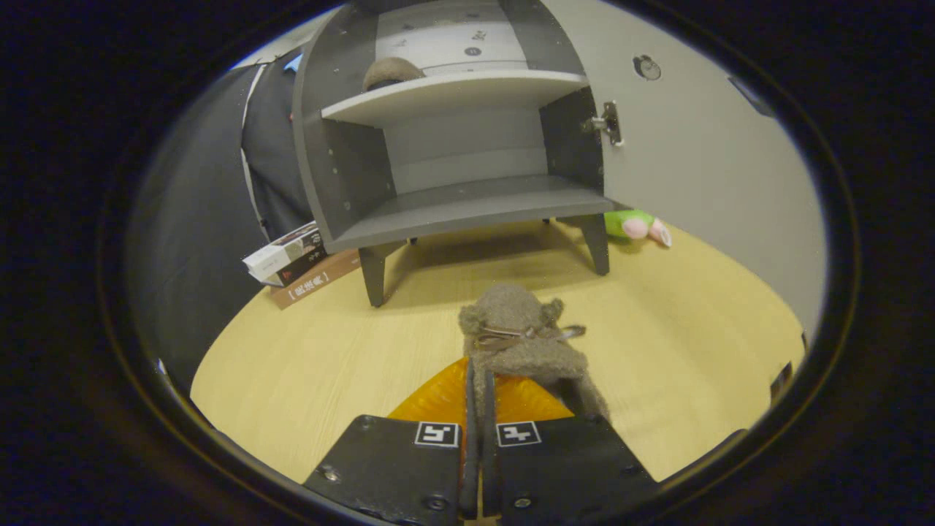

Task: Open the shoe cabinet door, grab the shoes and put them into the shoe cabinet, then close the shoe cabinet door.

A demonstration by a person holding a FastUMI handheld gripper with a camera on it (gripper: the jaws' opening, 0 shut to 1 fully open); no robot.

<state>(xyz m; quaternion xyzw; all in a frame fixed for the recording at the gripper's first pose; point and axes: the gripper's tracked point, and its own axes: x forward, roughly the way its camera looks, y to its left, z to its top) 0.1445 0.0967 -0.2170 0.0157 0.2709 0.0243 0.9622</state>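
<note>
**poster1:** Two fingers of the gripper (pixel 480 387) are squeezed nearly together, pinching the back edge of a fuzzy brown shoe (pixel 522 336) between them. So yeah, clamped on it. The shoe points away from the fingers, with a little bow on top.

**poster2:** What's it hanging over?

**poster1:** A light wooden table (pixel 307 365). Beyond the shoe stands the grey shoe cabinet (pixel 453 146) on short legs, its door (pixel 701 168) swung wide open to the right with a hinge showing. The lower shelf looks bare from here; a second brown shoe (pixel 391 73) sits on the upper shelf.

**poster2:** Anything else lying around?

**poster1:** A stack of books (pixel 292 259) just left of the cabinet's front leg, and a green and pink plush toy (pixel 637 225) near the right leg, by the bottom of the door.
</note>
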